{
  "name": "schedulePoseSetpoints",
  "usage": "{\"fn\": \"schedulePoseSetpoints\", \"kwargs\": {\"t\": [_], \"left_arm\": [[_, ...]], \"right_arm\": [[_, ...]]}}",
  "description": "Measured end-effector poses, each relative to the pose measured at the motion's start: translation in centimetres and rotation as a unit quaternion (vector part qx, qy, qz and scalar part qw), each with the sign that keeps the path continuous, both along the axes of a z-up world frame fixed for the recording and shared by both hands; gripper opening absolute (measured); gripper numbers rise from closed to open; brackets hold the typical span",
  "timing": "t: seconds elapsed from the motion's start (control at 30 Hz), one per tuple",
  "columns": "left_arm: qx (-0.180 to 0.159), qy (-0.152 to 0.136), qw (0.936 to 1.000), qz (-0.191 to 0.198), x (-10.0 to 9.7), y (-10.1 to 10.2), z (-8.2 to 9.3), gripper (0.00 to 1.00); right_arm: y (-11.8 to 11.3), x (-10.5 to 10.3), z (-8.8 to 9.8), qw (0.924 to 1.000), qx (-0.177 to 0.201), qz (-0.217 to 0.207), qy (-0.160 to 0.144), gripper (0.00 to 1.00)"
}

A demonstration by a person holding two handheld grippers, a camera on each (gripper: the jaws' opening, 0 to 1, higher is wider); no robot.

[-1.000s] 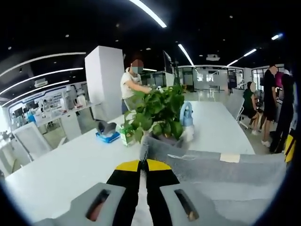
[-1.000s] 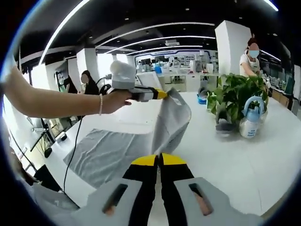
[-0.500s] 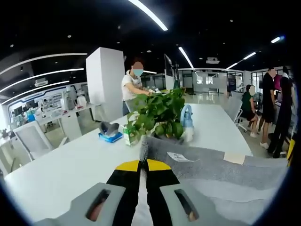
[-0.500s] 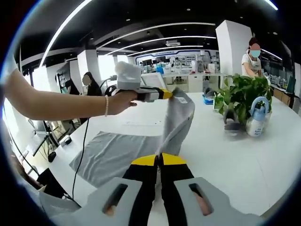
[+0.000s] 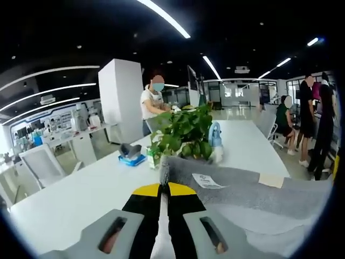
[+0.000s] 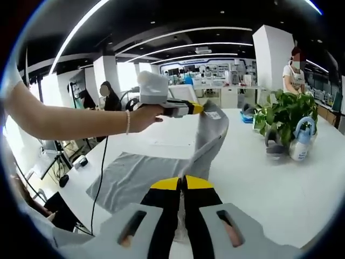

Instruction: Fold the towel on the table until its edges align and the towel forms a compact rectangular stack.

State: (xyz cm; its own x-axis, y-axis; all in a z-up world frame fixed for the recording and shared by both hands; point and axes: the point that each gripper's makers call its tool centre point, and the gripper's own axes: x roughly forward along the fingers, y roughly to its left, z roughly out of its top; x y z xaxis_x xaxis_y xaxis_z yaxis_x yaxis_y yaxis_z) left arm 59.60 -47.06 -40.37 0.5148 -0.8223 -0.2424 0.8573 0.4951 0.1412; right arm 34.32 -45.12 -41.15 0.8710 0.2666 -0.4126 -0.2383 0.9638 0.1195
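**Folding the lifted towel edge across: items and handling notes**

Table (image 6: 280,189): white, long, runs across the lower half of both views. Judged best as the reference: lay the carried edge square to the edge already lying flat.

Towel (image 6: 140,175): grey; one part flat on the table at lower left of the right gripper view, the rest rising in a drape to centre frame. In the left gripper view it spreads across the lower right, white label uppermost. Judgement: keep both corners level and taut while carrying over, then lower together so edges meet.

Left gripper (image 6: 200,108): seen upper centre, jaws closed on a raised towel corner.

Right gripper (image 6: 181,183): bottom centre, jaws pressed together on towel cloth at their tips.

Potted plant (image 6: 280,116): right of frame, well apart from the towel.

Spray bottle (image 6: 299,145): just beside the plant; keep the fold clear of both.
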Motion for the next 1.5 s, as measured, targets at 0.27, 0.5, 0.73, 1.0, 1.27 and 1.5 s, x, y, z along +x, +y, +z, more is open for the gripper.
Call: {"fn": "schedulePoseSetpoints", "kwargs": {"t": [0.27, 0.5, 0.73, 1.0, 1.27, 1.5], "left_arm": [[-0.003, -0.004, 1.0, 0.006, 0.4, 2.9, 0.4, 0.04], [-0.006, 0.006, 0.9999, 0.015, 1.0, 5.0, -0.2, 0.04], [-0.004, 0.007, 0.9998, 0.015, 1.4, 6.8, -0.6, 0.04], [-0.004, 0.004, 0.9999, 0.013, 1.6, 8.7, -0.9, 0.03], [-0.002, 0.011, 0.9998, 0.019, 1.6, 11.0, -1.5, 0.03], [-0.006, 0.01, 0.9997, 0.024, 1.8, 12.8, -1.3, 0.03]], "right_arm": [[2.8, 0.1, 0.1, 0.9999, 0.008, 0.01, -0.005, 0.0], [5.5, 0.3, -0.1, 0.9993, 0.023, 0.029, 0.002, 0.0], [7.7, 0.7, 0.0, 0.999, 0.023, 0.039, 0.002, 0.0], [9.7, 0.7, 0.3, 0.9986, 0.024, 0.047, 0.002, 0.0], [12.4, 0.7, 0.0, 0.9978, 0.017, 0.063, 0.008, 0.0], [14.1, 0.6, -0.2, 0.9973, 0.01, 0.072, 0.01, 0.0]]}}
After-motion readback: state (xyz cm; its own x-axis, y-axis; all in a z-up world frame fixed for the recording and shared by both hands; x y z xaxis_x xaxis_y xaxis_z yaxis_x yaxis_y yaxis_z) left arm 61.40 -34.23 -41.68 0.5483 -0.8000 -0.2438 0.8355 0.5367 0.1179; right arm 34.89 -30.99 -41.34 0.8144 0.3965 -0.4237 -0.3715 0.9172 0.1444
